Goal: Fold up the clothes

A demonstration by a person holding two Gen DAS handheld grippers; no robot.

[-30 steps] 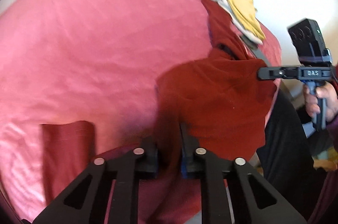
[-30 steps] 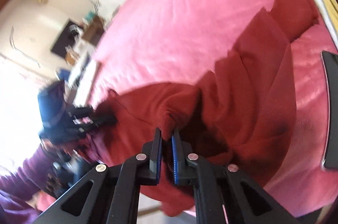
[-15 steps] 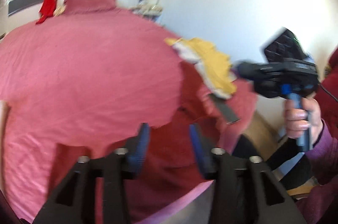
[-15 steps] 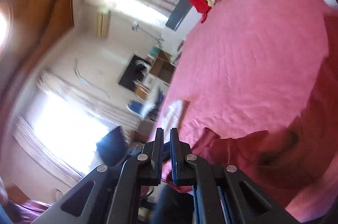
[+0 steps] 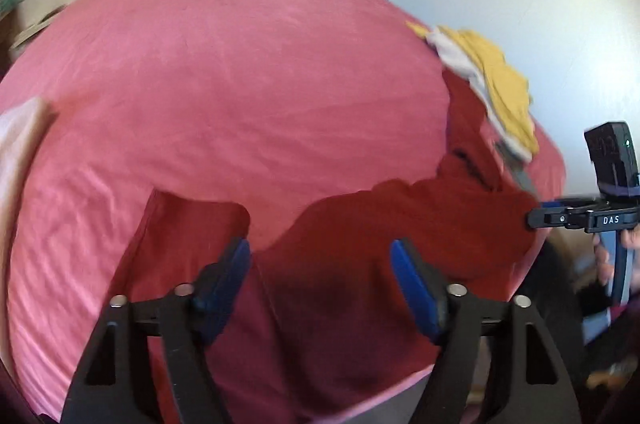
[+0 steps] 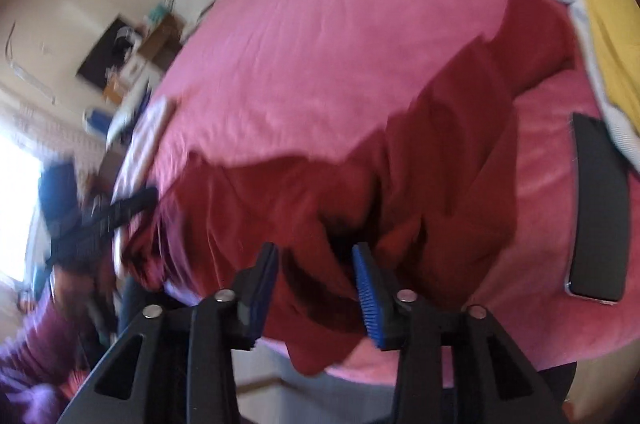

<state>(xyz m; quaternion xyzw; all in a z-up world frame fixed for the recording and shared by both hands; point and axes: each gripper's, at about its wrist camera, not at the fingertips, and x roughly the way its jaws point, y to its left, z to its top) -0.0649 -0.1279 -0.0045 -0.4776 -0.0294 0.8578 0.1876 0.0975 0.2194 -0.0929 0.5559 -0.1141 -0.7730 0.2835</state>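
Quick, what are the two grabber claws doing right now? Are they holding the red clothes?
Left gripper: jaws opening, holding nothing; the dark red garment lies below.
Right gripper: jaws opening, garment between them, not pinched.

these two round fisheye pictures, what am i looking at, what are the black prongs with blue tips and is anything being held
No robot here: a person carries a hand-held two-finger gripper in each hand, each with a camera looking along its fingers. One picture is from the left gripper, the other from the right gripper. The black prongs are the fingers; the blue tips are grip pads. Below lies a dark red garment, rumpled on a pink bedspread, near a yellow and white pile of clothes and a flat black slab. Both sets of jaws are opening; cloth lies between them, but neither grips it.
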